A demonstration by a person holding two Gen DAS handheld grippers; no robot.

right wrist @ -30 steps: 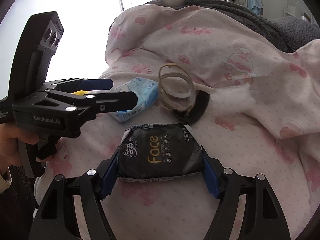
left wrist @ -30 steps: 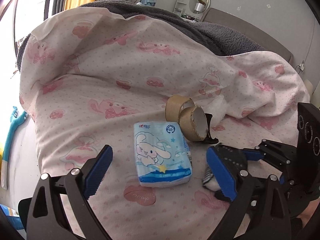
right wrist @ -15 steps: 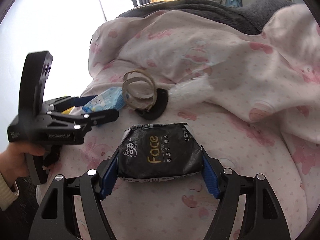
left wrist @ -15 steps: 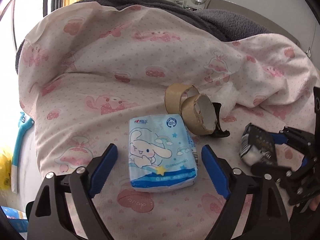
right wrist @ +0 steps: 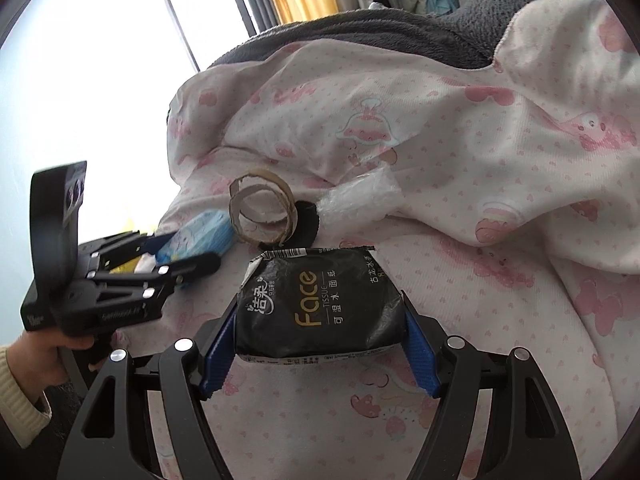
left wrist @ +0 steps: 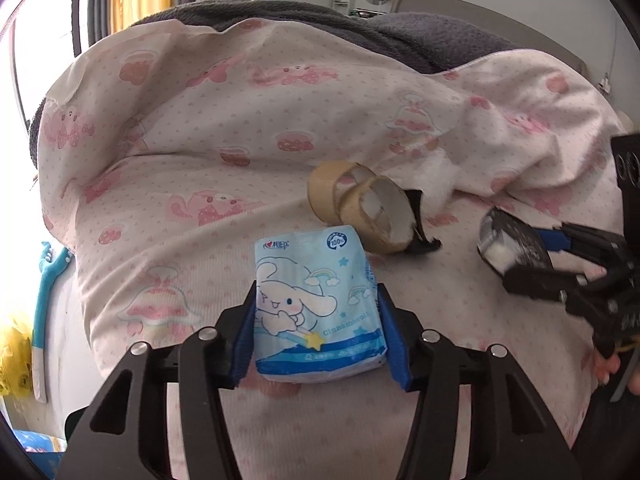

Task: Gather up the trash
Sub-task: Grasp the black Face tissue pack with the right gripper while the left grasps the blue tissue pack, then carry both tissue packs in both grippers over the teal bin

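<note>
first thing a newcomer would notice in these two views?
Probably the blue cartoon tissue pack on the pink printed blanket, sitting between the closing jaws of the left gripper. Next, the black Face tissue pack clamped in the right gripper, with empty tape rolls lying just beyond.

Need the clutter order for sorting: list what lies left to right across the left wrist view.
Blue toy at the bed's edge → blue tissue pack between the closing left gripper fingers → cardboard tape rings → black tissue pack in the right gripper.
</note>
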